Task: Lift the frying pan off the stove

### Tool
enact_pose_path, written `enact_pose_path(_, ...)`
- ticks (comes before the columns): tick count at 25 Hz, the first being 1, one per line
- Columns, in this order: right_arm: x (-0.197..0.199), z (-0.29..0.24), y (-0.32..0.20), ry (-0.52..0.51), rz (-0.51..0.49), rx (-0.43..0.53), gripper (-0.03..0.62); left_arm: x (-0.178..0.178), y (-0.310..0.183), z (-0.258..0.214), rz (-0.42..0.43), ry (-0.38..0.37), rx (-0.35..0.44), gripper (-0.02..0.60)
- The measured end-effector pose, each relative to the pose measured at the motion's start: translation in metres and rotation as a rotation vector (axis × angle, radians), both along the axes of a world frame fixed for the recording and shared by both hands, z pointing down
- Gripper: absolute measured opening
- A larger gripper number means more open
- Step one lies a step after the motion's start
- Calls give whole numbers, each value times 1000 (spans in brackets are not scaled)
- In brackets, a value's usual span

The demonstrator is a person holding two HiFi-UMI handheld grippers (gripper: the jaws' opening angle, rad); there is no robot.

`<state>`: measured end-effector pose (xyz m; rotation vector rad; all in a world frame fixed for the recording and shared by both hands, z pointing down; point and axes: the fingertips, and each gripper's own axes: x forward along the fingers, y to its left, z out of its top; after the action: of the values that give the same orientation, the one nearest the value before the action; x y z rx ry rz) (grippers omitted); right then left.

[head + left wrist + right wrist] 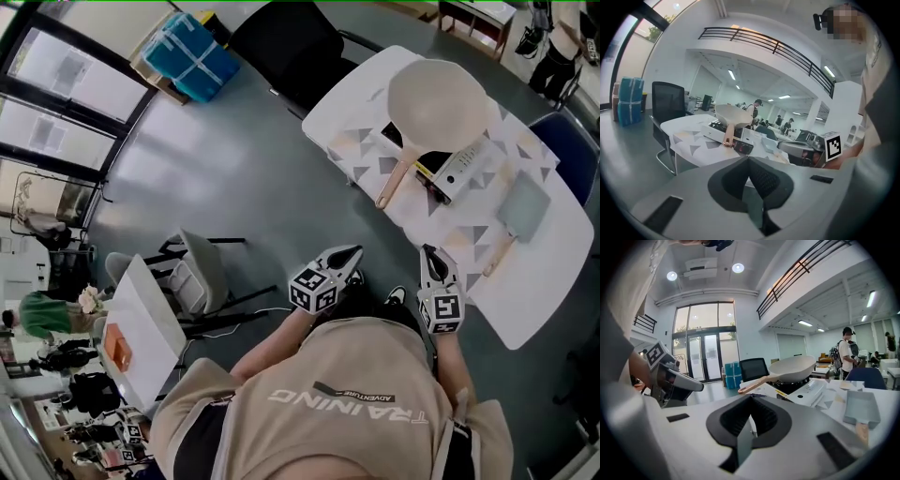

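A cream frying pan [438,103] sits on a portable stove [452,172] on the white table [553,281], its wooden handle [392,183] pointing toward me. Both grippers hang near my body, short of the table. My left gripper [352,255] is shut and empty. It faces the pan [733,115] from well back, and its jaws [749,161] meet with nothing between them. My right gripper [429,253] is near the table's front edge. Its jaws [751,401] look shut and empty, with the pan [794,369] and its handle [757,384] ahead.
A grey square pan [522,208] with a wooden handle lies on the table to the right of the stove. A black office chair [286,42] and blue wrapped boxes [192,52] stand beyond the table. A small white table [150,319] and a folding chair [202,272] are at my left.
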<state>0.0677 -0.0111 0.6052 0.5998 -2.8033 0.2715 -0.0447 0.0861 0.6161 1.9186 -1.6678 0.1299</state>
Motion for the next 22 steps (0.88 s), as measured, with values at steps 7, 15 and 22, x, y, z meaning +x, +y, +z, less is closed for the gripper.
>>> enact_pose_path(7, -30, -5, -9, 33, 52, 1, -3, -39, -36, 6, 77, 18, 9, 2)
enact_pose_path(15, -88, -30, -40, 49, 179, 47, -3, -83, -106, -13, 264, -15, 52, 2)
enact_pose_path(22, -117, -29, -55, 18, 320, 1, -3, -104, -134, -11, 412, -22, 51, 2)
